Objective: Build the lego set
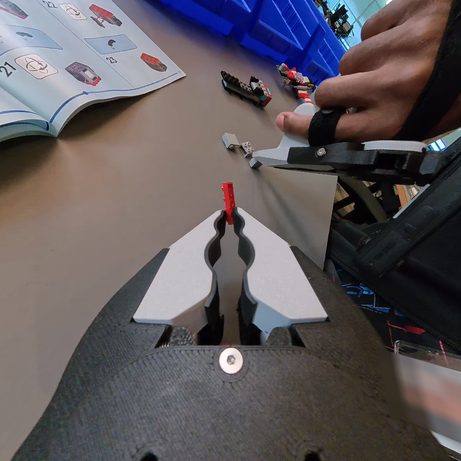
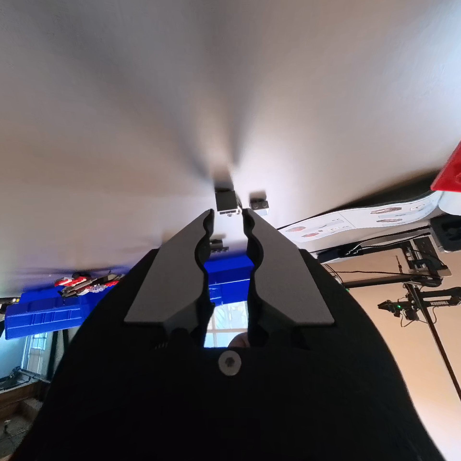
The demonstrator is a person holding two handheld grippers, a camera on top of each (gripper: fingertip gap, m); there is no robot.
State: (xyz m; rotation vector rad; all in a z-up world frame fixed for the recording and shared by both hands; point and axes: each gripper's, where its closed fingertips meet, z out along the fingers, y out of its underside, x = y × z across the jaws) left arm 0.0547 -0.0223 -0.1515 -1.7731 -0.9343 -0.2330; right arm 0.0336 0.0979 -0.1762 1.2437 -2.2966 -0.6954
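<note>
My left gripper [image 1: 229,212] pinches a thin red plate [image 1: 228,199] at its fingertips, the plate standing on edge, studs facing right, above the brown table [image 1: 124,199]. Ahead and to the right of it, my right gripper [image 1: 257,159] reaches in low over the table, a hand [image 1: 374,87] on its grip; its tips sit beside two small grey bricks [image 1: 238,144] and a third grey piece [image 1: 255,163].

In the right wrist view that gripper [image 2: 227,212] is spread a little, its tips flanking a grey brick [image 2: 226,203] without clearly touching it; a second studded grey brick [image 2: 259,207] lies just right of the tips.

Farther ahead of the left gripper lies a black partial build [image 1: 245,88], and beyond that a red-and-white model [image 1: 296,79] near blue bins [image 1: 262,30]. Ahead and to the left, the manual [image 1: 74,62] lies open; it shows printed step numbers and pictures, which I leave unread. No brand marks are legible.
</note>
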